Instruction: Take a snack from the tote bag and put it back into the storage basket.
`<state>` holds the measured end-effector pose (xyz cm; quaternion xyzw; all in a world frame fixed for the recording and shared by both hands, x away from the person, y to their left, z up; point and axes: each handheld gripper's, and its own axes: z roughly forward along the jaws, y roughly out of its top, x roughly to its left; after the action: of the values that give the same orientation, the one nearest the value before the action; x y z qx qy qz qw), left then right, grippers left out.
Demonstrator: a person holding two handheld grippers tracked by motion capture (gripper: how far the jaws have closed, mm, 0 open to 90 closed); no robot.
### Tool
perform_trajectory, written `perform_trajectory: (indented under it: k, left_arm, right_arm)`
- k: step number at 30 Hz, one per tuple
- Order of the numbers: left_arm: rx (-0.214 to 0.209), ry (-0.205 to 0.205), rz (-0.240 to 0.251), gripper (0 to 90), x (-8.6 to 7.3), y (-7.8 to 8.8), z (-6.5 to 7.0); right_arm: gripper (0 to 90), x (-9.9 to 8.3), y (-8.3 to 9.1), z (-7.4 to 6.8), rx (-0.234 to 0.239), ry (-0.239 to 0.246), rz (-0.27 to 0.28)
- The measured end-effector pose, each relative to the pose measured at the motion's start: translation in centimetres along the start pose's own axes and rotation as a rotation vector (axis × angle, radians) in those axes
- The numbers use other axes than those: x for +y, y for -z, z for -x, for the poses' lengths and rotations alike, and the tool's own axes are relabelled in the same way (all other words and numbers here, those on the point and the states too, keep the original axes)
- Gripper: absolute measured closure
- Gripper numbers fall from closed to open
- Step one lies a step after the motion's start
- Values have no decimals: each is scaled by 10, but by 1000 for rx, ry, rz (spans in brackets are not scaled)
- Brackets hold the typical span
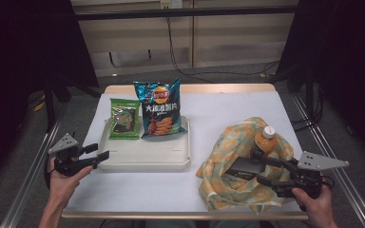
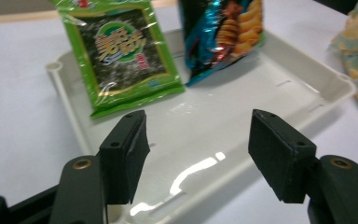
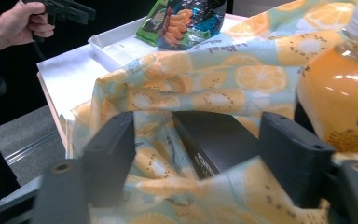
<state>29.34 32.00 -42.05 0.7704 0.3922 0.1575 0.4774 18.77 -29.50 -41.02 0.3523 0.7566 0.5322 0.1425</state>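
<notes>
The left claw stands apart with nothing between its pads, poised just over the near left corner of the white tray on the worktop. On that tray lie a green seaweed packet and a blue crisp bag. The right claw is partly open, reaching into the fruit-print cloth bag, its jaws either side of a black box; whether the pads press it is unclear. An orange juice bottle stands in the bag beside the box.
</notes>
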Motion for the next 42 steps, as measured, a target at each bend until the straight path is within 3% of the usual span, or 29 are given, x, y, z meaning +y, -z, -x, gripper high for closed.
perform_trajectory:
  k: [3,8,15,16,17,21,23,27,31,32,33,39,40,42]
  left_arm:
    - [-9,-44,-13,358,-2,5,20]
    - [-57,-63,-8,343,-8,11,57]
    - [-146,-103,-3,355,-6,2,100]
    - [-146,-103,-3,367,-6,2,100]
    - [-186,-116,7,377,-4,-5,111]
    - [-258,-165,-20,442,0,-24,130]
    - [-309,-167,-24,488,2,-34,138]
    - [-366,-196,-45,545,9,-59,153]
    - [-434,-226,-44,565,17,-77,172]
    - [-463,-218,-43,568,20,-82,176]
    - [-465,-236,-34,570,24,-86,181]
    - [-554,-226,-26,457,46,-126,207]
    - [-552,-231,-28,432,49,-133,211]
    - [-593,-206,-25,402,53,-147,216]
  right_arm:
    - [373,3,-4,0,6,14,-15]
    - [408,4,-14,4,3,18,-58]
    - [417,6,-29,9,5,22,-117]
    - [413,6,-31,9,4,19,-122]
    - [410,6,-32,10,4,20,-127]
    - [393,5,-37,13,-4,18,-155]
    - [386,6,-40,14,-5,28,-172]
    - [366,8,-49,15,-5,38,-197]
    - [346,9,-49,14,11,26,-187]
    - [346,10,-48,13,18,27,-181]
    - [352,10,-46,12,17,29,-176]
    - [414,4,-45,10,17,28,-186]
    - [414,3,-46,11,18,31,-190]
    - [414,2,-48,12,17,28,-193]
